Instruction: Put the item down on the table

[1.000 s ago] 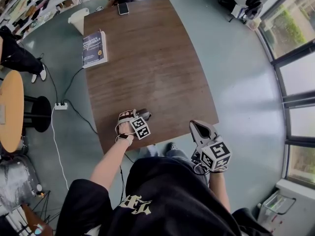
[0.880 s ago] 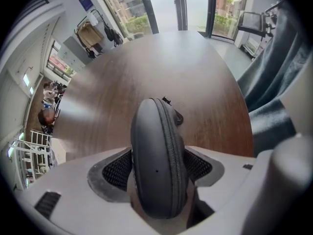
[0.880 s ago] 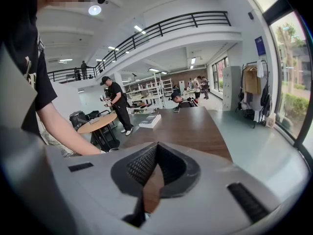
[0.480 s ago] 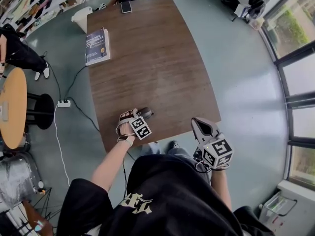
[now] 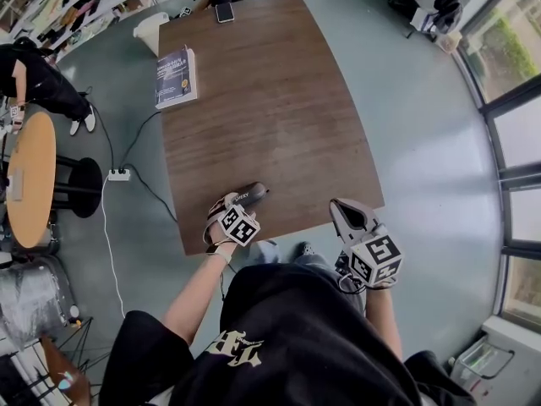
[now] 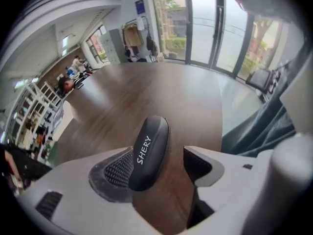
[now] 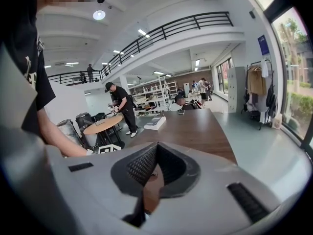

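Note:
A black oblong case point(image 6: 149, 151) with white lettering lies lengthwise on the brown table point(image 6: 137, 92), near its front edge. My left gripper point(image 6: 164, 153) is open around it: the case leans on the left pad, and bare wood shows between it and the right pad. In the head view the case point(image 5: 247, 194) pokes out beyond the left gripper point(image 5: 239, 203). My right gripper point(image 5: 341, 210) hangs at the table's point(image 5: 270, 100) front right corner, shut and holding nothing. In its own view the right gripper's point(image 7: 156, 148) pads meet in a narrow V.
A book point(image 5: 176, 76) lies at the table's far left edge and a phone point(image 5: 225, 12) at the far end. On the floor to the left are a round wooden table point(image 5: 30, 180), a black stool point(image 5: 72, 187), a power strip point(image 5: 119, 175) with cables, and a standing person point(image 5: 34, 79).
More of the black case now shows past the left gripper's jaws than one second ago. The right gripper has hardly moved.

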